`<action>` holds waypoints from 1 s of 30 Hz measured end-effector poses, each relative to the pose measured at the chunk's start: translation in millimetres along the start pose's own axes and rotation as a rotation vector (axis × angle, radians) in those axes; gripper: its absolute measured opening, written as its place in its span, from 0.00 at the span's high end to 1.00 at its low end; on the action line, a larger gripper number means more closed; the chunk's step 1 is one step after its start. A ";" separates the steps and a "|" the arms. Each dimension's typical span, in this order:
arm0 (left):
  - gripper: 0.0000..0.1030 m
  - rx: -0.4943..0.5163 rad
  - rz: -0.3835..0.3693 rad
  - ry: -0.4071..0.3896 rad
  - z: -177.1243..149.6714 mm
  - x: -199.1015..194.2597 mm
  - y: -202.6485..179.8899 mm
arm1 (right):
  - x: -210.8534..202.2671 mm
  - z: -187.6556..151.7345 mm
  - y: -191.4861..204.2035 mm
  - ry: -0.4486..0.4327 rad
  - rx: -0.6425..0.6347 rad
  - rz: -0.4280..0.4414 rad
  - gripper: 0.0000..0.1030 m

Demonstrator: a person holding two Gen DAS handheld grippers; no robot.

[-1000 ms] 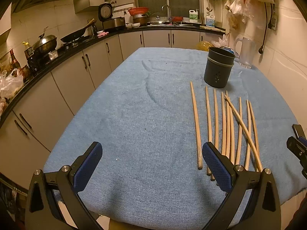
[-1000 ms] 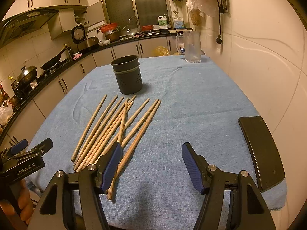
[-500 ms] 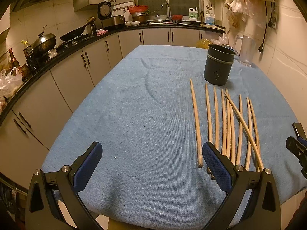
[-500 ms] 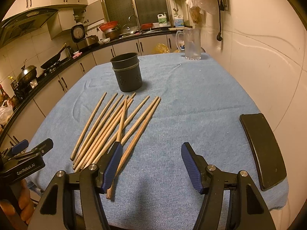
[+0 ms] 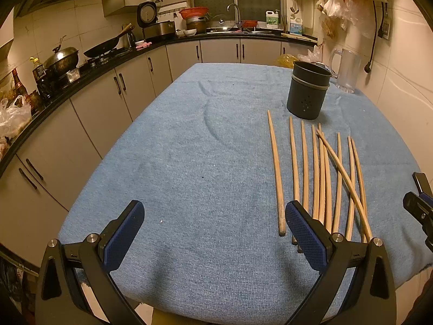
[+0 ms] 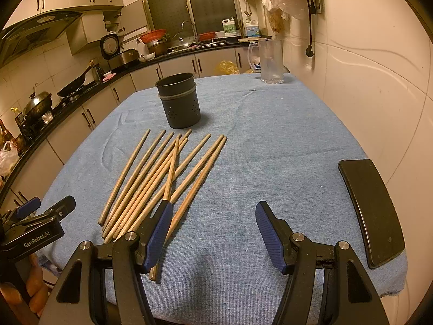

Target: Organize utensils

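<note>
Nine or so wooden chopsticks point(image 6: 162, 178) lie loose on a blue cloth point(image 5: 189, 162) covering the table, just in front of a dark holder point(image 6: 179, 104). A glass mug point(image 6: 269, 61) and black phone point(image 6: 370, 211) sit by the wall. Kitchen counters point(image 5: 108, 57) curve behind. Left gripper point(image 5: 213, 233) and right gripper point(image 6: 212, 233) both gape wide, empty.

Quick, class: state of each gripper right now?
Left gripper: open, holding nothing.
Right gripper: open, holding nothing.
</note>
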State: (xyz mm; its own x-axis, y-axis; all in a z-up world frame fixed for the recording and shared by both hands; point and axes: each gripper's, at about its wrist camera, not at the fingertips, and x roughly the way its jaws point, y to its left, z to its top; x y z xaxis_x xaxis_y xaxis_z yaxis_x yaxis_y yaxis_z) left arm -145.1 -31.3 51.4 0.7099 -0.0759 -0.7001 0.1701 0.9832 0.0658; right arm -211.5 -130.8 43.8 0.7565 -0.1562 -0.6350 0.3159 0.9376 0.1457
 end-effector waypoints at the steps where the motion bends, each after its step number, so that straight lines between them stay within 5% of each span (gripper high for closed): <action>1: 0.00 0.000 -0.003 0.002 0.1 0.6 0.1 | 0.4 0.7 0.3 0.001 -0.004 0.003 0.34; 11: 0.00 -0.005 -0.055 0.057 17.3 19.7 5.3 | 13.9 36.7 11.4 0.001 -0.012 0.131 0.40; 17: 0.01 0.004 -0.108 0.097 35.1 32.5 6.8 | 37.6 55.2 10.4 0.157 0.039 0.206 0.52; 30: 0.46 -0.020 -0.284 0.284 79.4 77.3 5.9 | 87.9 82.1 4.2 0.319 0.131 0.270 0.75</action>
State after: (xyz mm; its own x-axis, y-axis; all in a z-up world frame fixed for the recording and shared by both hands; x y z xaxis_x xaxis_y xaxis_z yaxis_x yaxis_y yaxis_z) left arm -35.0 -44.5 54.1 0.4189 -0.2995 -0.8572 0.3172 0.9328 -0.1709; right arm -96.6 -166.1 50.9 0.6134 0.2128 -0.7605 0.2166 0.8808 0.4211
